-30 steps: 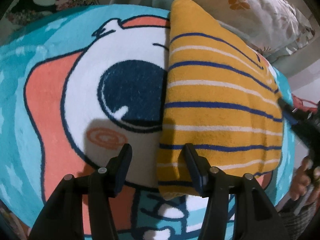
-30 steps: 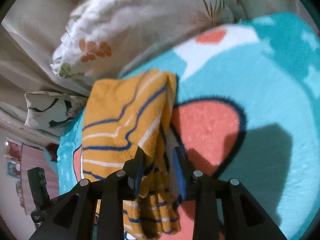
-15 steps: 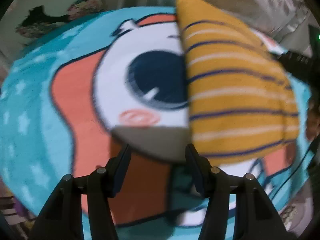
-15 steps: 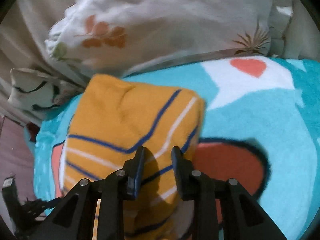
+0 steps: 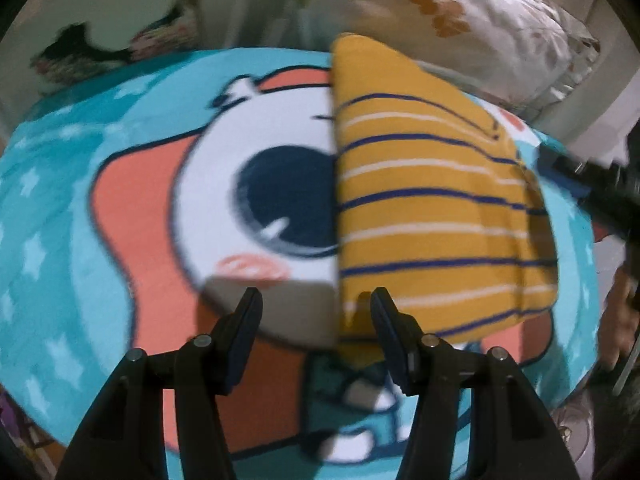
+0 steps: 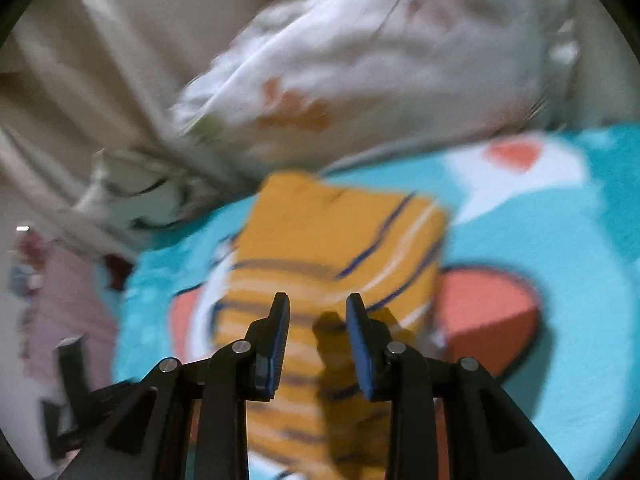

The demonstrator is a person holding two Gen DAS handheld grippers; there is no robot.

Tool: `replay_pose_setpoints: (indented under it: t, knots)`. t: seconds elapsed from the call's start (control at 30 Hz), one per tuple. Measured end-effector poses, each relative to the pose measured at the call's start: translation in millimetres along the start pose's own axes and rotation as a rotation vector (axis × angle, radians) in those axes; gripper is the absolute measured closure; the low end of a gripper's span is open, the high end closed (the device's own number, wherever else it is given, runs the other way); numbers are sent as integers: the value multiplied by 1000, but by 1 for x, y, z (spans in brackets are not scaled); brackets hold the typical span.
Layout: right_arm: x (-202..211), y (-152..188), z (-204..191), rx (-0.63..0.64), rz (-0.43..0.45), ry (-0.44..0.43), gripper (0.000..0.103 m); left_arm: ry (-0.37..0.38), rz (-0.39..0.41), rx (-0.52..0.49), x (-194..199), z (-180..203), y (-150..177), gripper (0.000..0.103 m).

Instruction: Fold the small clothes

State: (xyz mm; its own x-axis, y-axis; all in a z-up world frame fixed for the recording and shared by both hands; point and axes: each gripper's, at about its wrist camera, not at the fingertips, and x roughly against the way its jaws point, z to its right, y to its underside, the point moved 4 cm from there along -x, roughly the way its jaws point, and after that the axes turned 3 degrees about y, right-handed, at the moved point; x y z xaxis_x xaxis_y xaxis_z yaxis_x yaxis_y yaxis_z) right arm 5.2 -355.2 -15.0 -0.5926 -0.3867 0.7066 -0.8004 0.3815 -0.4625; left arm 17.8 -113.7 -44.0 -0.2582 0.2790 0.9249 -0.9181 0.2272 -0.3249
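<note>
Left wrist view: left gripper (image 5: 316,312) jaws apart, nothing between them, hanging above the cartoon blanket (image 5: 120,208); folded yellow striped garment (image 5: 432,216) lies flat on the blanket at 2 o'clock from the fingertips, its near corner just beside the right-hand finger (image 5: 390,332), not gripped. Right gripper's black body enters frame at 3 o'clock, past the garment's far edge, a person's hand (image 5: 618,320) below it at 4 o'clock. Floral pillow (image 5: 480,28) at 1 o'clock beyond the blanket. Right wrist view, blurred: right gripper (image 6: 318,334) released, narrow gap, pads clear of cloth, garment (image 6: 340,248) lying under and ahead of it at 12 o'clock, pillow (image 6: 380,64) behind
</note>
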Motion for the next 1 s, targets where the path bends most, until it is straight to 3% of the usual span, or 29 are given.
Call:
replay_pose_setpoints:
  t: [0.03, 0.1, 0.17, 0.27, 0.37, 0.47, 0.6, 0.63, 0.83, 0.93, 1.0]
  knots:
    - [-8, 6, -1, -4, -27, -14, 71, -4, -4, -9, -5, 6, -2, 47]
    - [-25, 18, 8, -16, -57, 46, 73, -33, -39, -38, -21, 16, -1, 47]
    - [-32, 24, 21, -43, -67, 39, 80, -59, -66, -52, -29, 19, 0, 47]
    - [-26, 18, 18, -23, -75, 63, 78, 1, -69, -44, -13, 22, -1, 47]
    - [-6, 6, 7, 8, -21, 71, 73, 61, -33, -24, 4, 21, -6, 45]
    - [-8, -4, 2, 15, -11, 57, 73, 28, -28, -10, -3, 21, -10, 41]
    - [-47, 5, 16, 20, -123, 96, 73, 11, -66, 9, -23, 21, -7, 40]
    - [-47, 5, 16, 28, -117, 95, 73, 6, -68, 11, -25, 20, -8, 40]
    - [-24, -20, -13, 87, -37, 106, 73, -8, -23, 12, -7, 18, -6, 40]
    - [-42, -29, -28, 138, -54, 123, 73, -36, 3, 21, 4, 18, -3, 40]
    - [-67, -26, -30, 161, -113, 126, 73, -56, 19, 29, 12, 15, 1, 40]
